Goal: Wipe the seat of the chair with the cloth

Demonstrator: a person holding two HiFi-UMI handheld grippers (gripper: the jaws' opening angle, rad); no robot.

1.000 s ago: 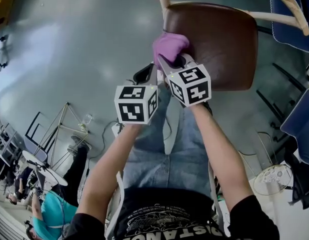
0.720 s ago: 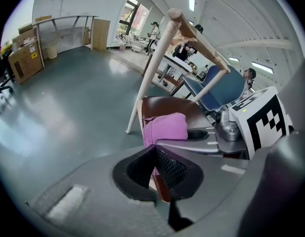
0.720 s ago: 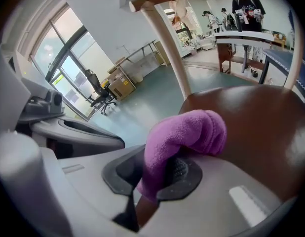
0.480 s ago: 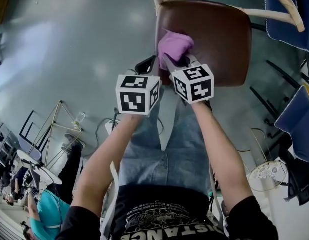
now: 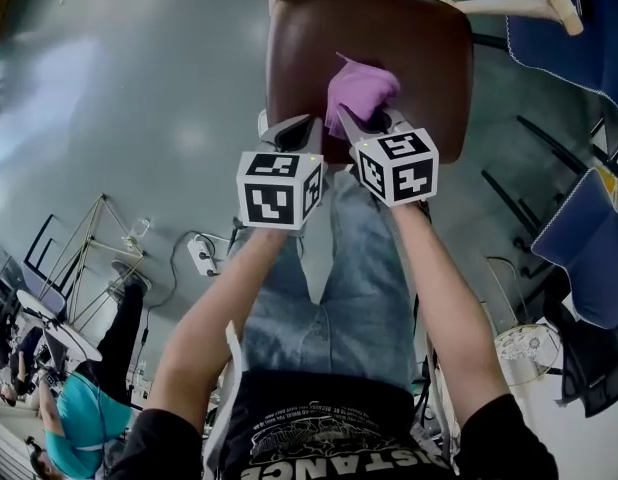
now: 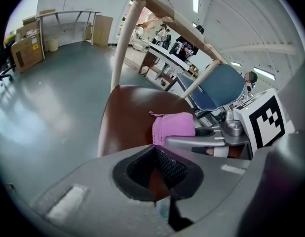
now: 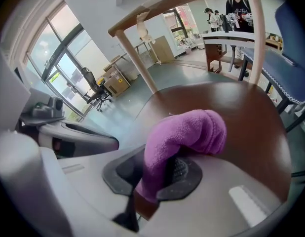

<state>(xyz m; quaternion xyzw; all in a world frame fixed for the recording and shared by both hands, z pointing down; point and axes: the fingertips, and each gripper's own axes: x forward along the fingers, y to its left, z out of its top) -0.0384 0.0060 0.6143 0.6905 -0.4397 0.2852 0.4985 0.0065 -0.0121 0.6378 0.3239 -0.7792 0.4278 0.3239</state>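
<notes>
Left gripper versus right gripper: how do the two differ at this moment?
The right gripper is shut on the purple cloth; the left gripper is shut with nothing between its jaws. The right gripper reaches over the brown seat, with the cloth against it; the left gripper sits at the seat's near edge. Both point toward the chair, side by side.
</notes>
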